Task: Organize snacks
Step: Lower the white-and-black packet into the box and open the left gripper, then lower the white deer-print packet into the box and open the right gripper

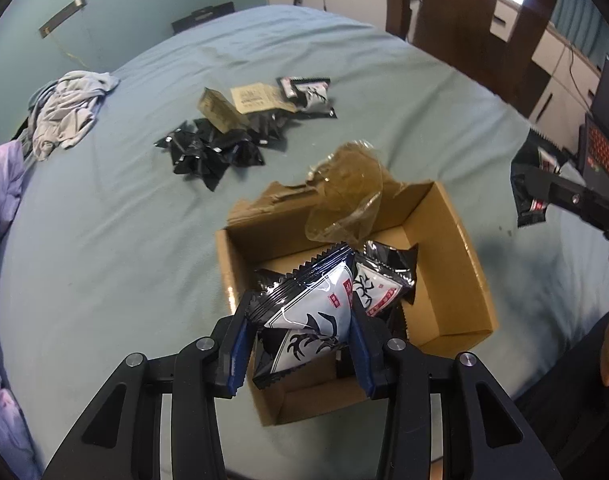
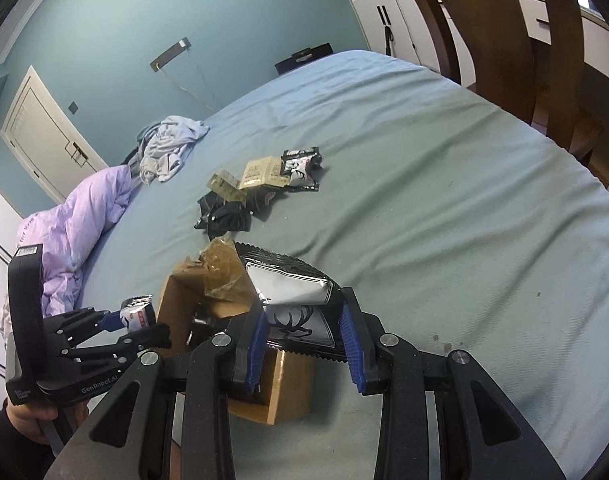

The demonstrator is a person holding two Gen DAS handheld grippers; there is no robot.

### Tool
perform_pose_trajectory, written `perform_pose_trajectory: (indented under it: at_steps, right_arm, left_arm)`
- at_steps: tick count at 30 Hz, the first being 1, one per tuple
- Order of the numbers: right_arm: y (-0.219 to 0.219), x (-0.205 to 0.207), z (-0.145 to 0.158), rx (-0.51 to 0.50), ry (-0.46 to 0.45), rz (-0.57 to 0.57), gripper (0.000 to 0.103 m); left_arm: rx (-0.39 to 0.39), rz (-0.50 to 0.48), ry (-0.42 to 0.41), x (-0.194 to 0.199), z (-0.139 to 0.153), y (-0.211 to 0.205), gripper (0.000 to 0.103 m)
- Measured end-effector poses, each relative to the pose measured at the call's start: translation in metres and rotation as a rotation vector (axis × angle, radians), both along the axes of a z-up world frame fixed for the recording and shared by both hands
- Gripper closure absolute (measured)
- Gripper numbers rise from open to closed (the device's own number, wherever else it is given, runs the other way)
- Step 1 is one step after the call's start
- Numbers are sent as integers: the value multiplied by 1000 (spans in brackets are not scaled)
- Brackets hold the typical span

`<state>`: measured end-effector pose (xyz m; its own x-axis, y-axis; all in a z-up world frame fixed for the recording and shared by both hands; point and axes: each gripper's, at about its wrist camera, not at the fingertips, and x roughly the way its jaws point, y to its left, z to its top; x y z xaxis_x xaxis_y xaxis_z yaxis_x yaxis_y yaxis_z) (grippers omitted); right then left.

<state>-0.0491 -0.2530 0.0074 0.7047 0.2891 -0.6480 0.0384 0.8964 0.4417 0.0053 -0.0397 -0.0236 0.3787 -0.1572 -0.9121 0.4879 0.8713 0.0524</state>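
Left gripper (image 1: 302, 330) clamps a deer-print snack packet (image 1: 304, 312) directly over the cardboard box (image 1: 460, 240), nearer than the right gripper (image 2: 304, 330), clenched on another snack packet (image 2: 292, 292) beside the box.

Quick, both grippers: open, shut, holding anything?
Left gripper: shut on a black-and-white foil snack packet above the brown cardboard box.
Right gripper: shut on another black-and-white deer-print snack packet.
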Motion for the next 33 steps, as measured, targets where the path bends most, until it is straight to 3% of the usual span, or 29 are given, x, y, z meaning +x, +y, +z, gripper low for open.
perform_pose_trajectory:
  at_steps: [12, 15, 17, 20, 23, 28, 33]
  right_arm:
    - [19, 9, 2, -78, -13, 53, 71]
    - [22, 8, 0, -89, -14, 60, 71]
    - [23, 8, -1, -95, -10, 63, 71]
    - [25, 8, -1, -106, -8, 66, 71]
    - [28, 9, 0, -116, -9, 69, 71]
    - [39, 7, 1, -157, -19, 88, 71]
    - [53, 10, -2, -178, -23, 123, 71]
  left_arm:
    - [138, -66, 62, 5, -40, -20, 60]
    - [102, -70, 83, 4, -39, -20, 57]
    - [64, -55, 81, 5, -32, -17, 37]
    - [-26, -14, 36, 6, -12, -9, 21]
    - [-60, 29, -15, 7, 1, -1, 20]
    - [-38, 112, -112, 11, 13, 13, 20]
    - [-39, 193, -142, 23, 18, 30, 19]
